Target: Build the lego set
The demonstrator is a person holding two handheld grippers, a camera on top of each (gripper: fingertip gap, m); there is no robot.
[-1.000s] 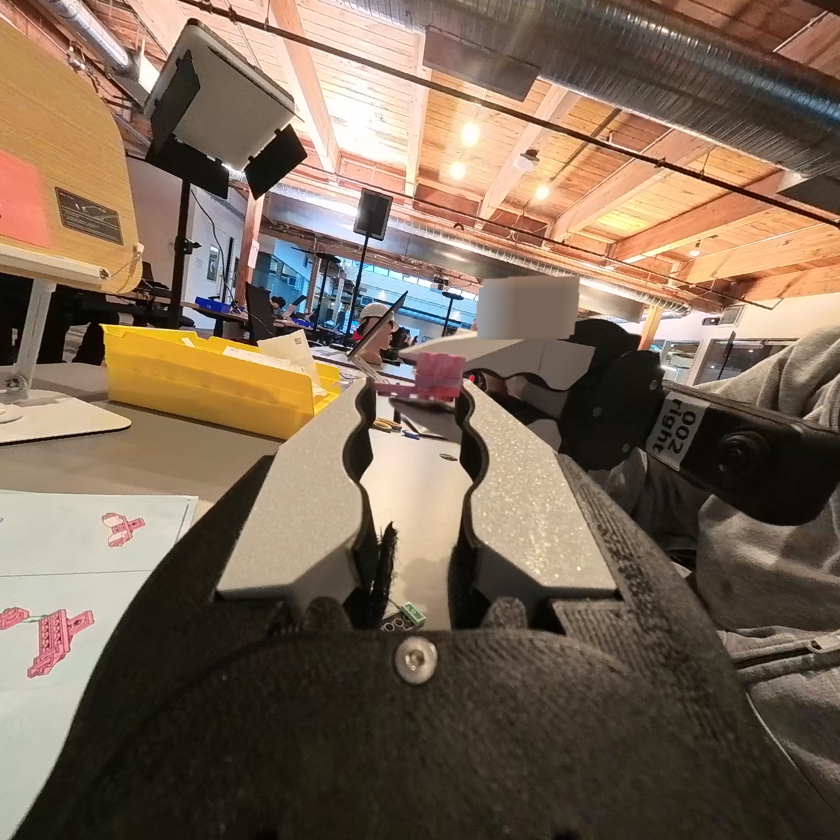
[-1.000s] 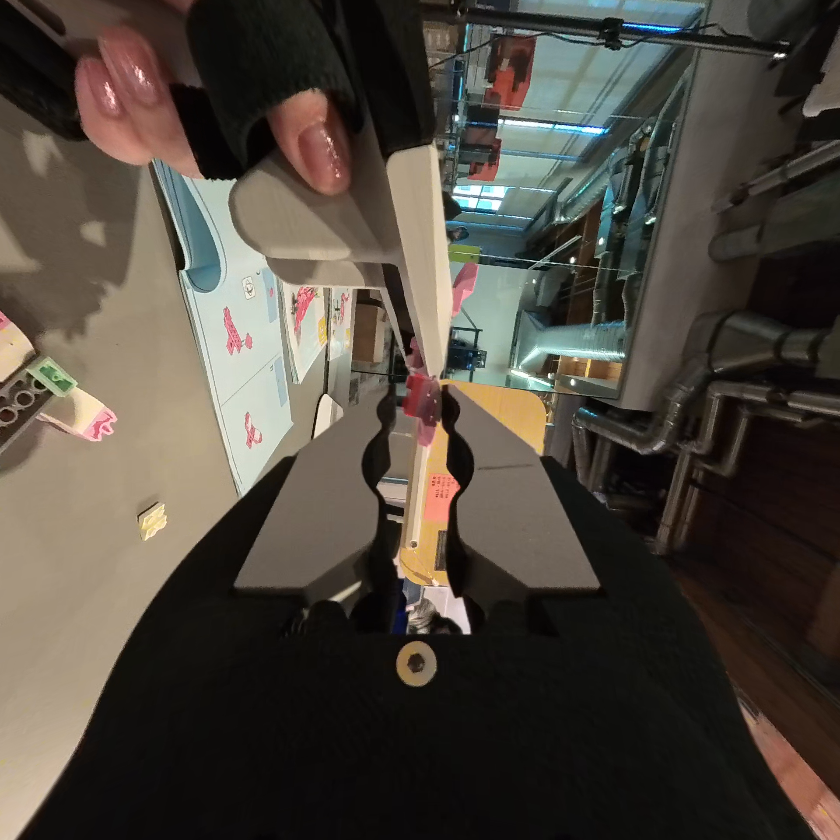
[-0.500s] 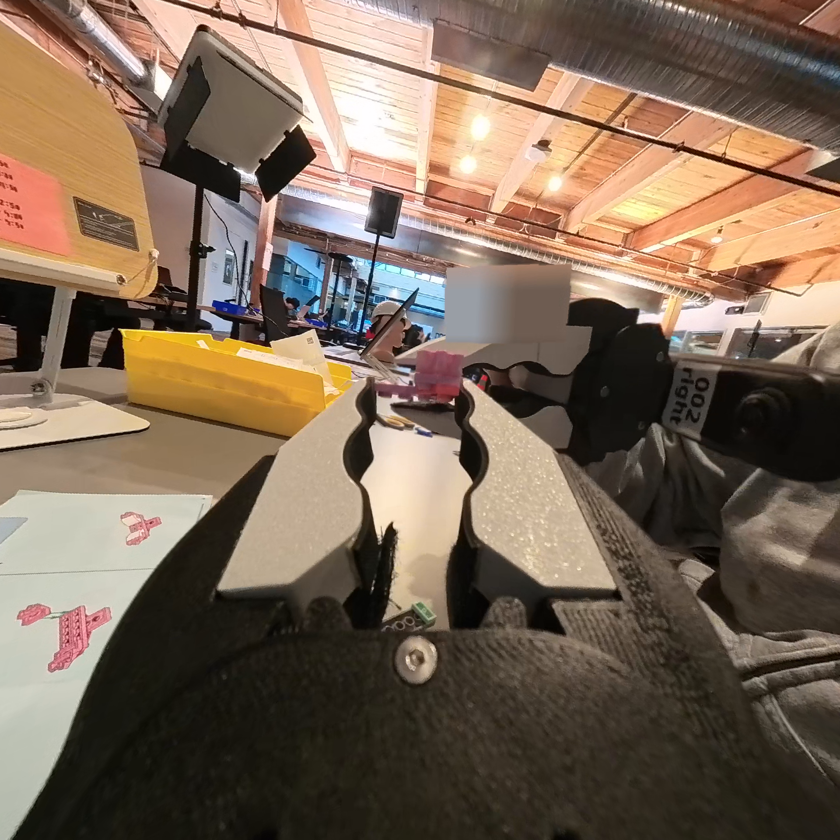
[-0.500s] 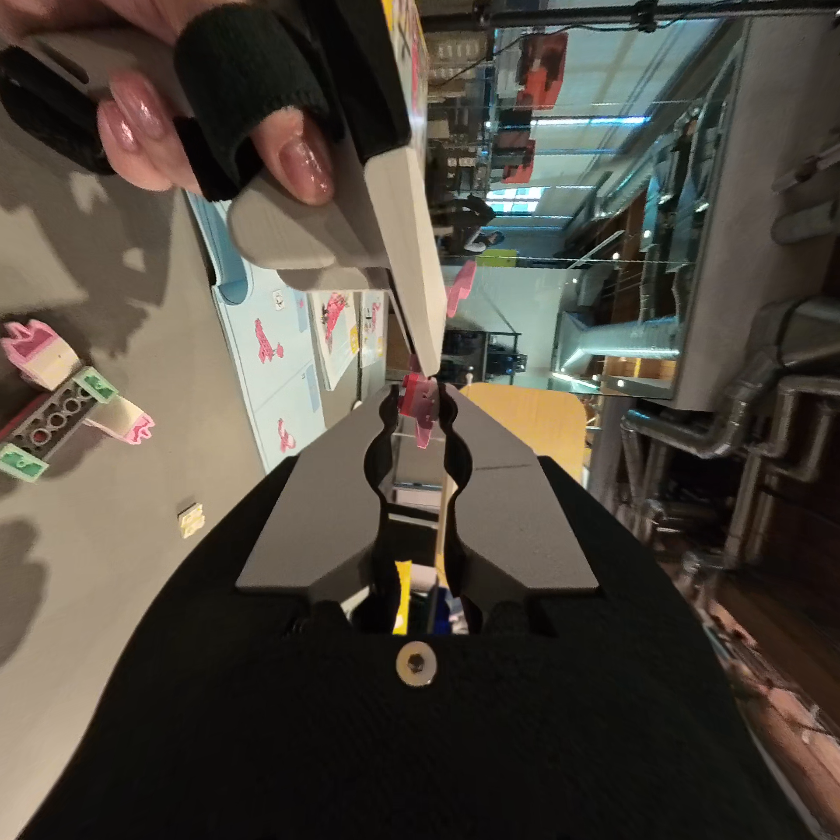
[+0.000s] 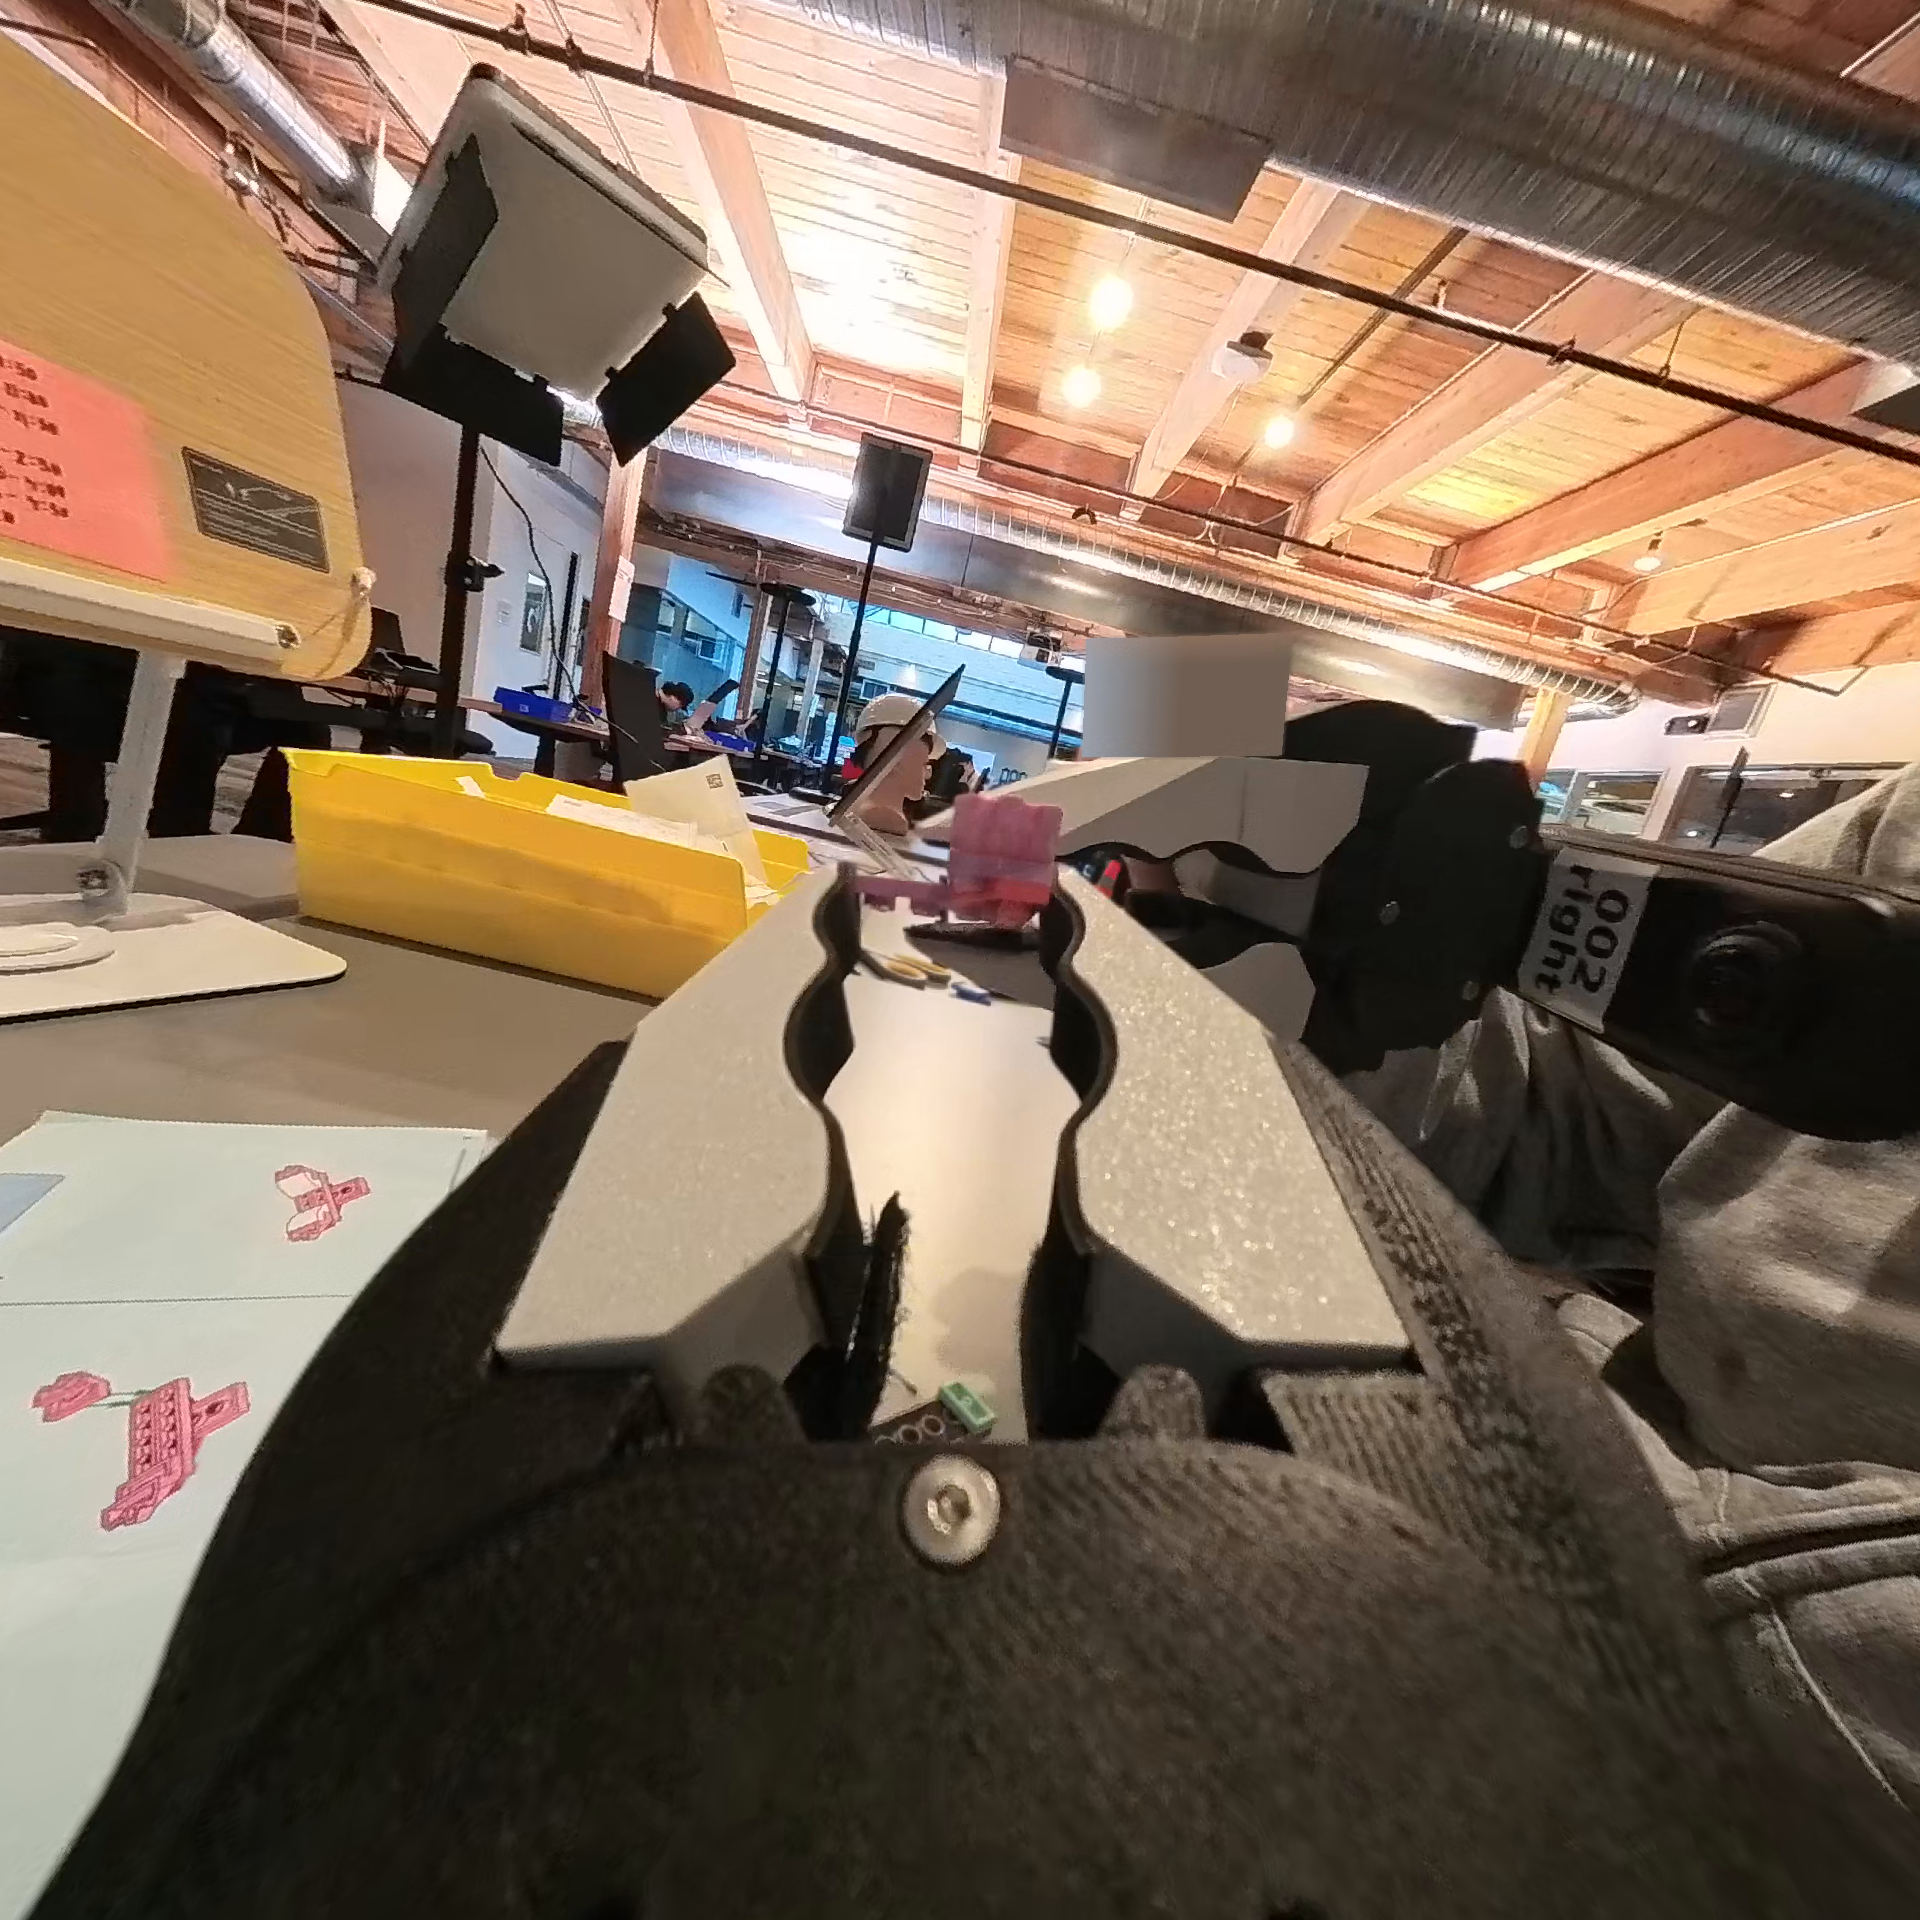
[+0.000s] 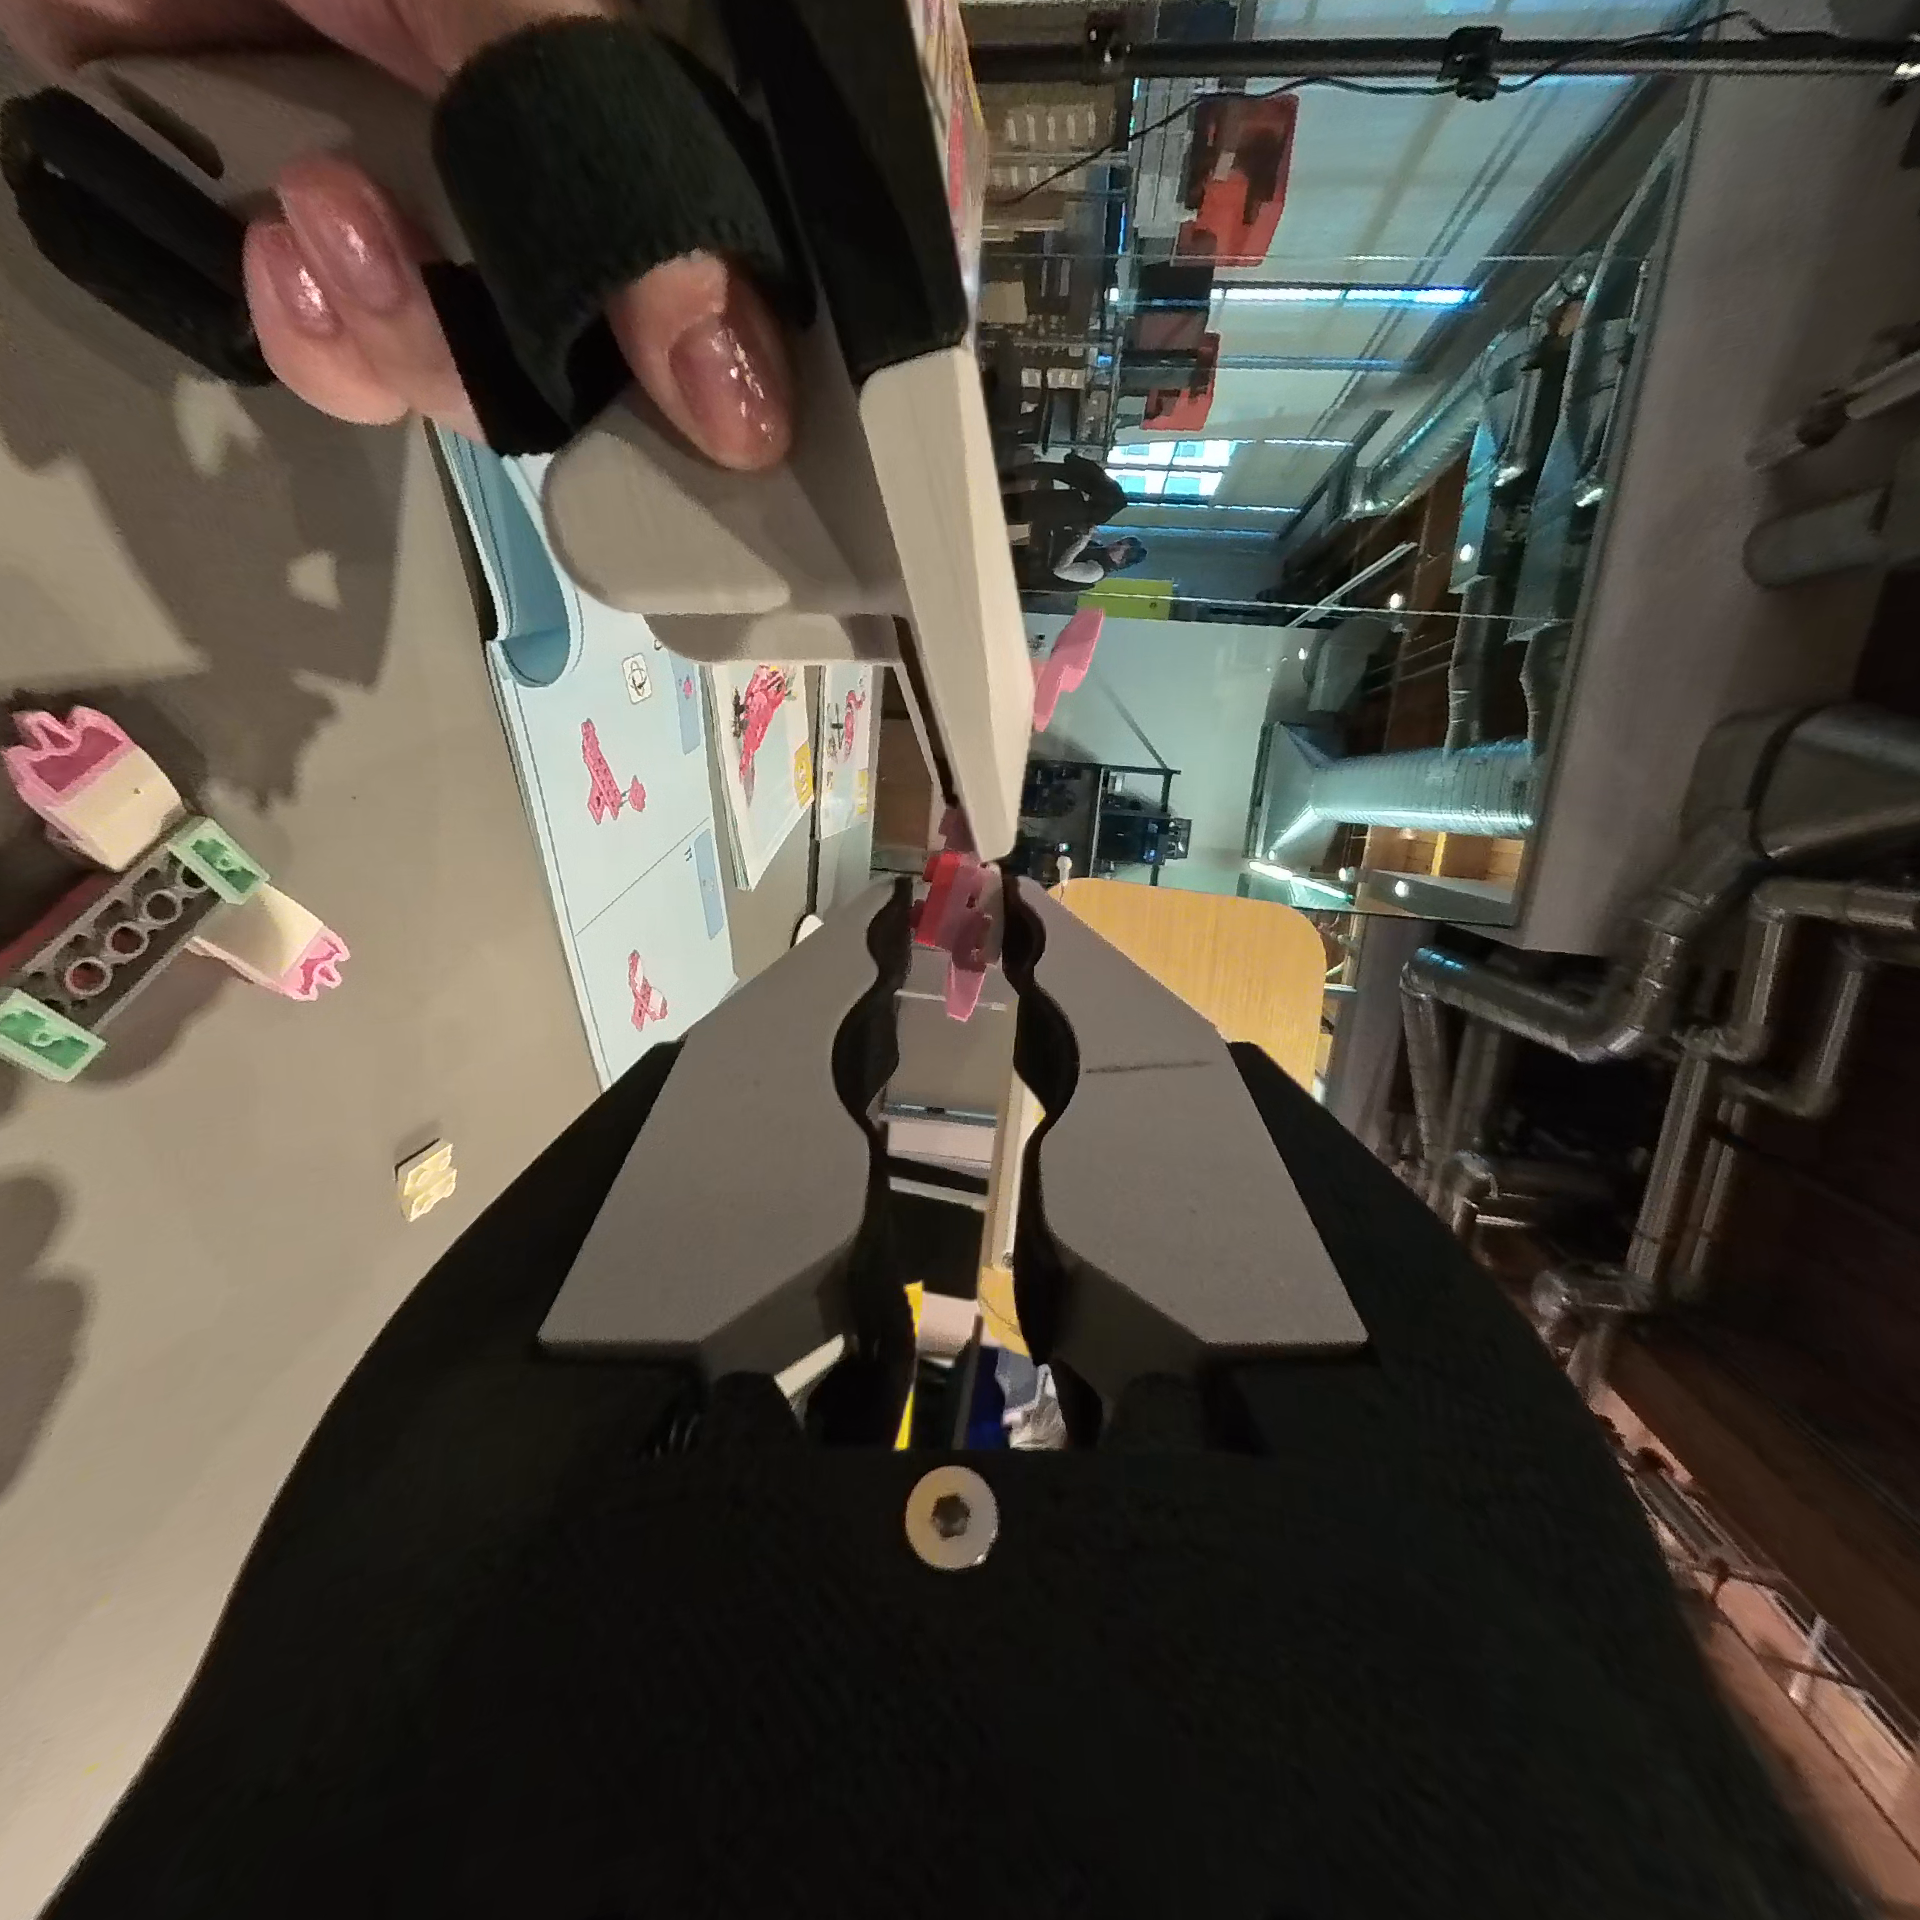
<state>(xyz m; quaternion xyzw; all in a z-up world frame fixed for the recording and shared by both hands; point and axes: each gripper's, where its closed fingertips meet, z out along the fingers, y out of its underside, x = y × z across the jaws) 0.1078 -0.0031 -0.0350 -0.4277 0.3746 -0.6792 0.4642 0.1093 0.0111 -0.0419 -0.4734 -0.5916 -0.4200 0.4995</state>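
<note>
A small pink lego assembly (image 5: 987, 862) is held in the air between both grippers. My left gripper (image 5: 951, 894) is shut on it at the fingertips. My right gripper (image 6: 956, 909) is shut on the same pink assembly (image 6: 961, 925) from the other side. In the left wrist view the right gripper (image 5: 1070, 842) comes in from the right. In the right wrist view the left gripper (image 6: 977, 800) comes down from above, held by a hand with black finger sleeves (image 6: 582, 229).
On the grey table (image 6: 260, 1299) lie a grey holed beam with green and white-pink pieces (image 6: 125, 935) and a small cream piece (image 6: 426, 1179). Light blue instruction sheets (image 5: 208, 1299) lie at the left. A yellow bin (image 5: 499, 883) and a wooden board on a stand (image 5: 156, 416) stand behind. The tips of both grippers are at nearly the same place.
Both grippers stay shut on the pink assembly and have shifted together slightly. In the right wrist view the loose pieces on the table have come further into sight.
</note>
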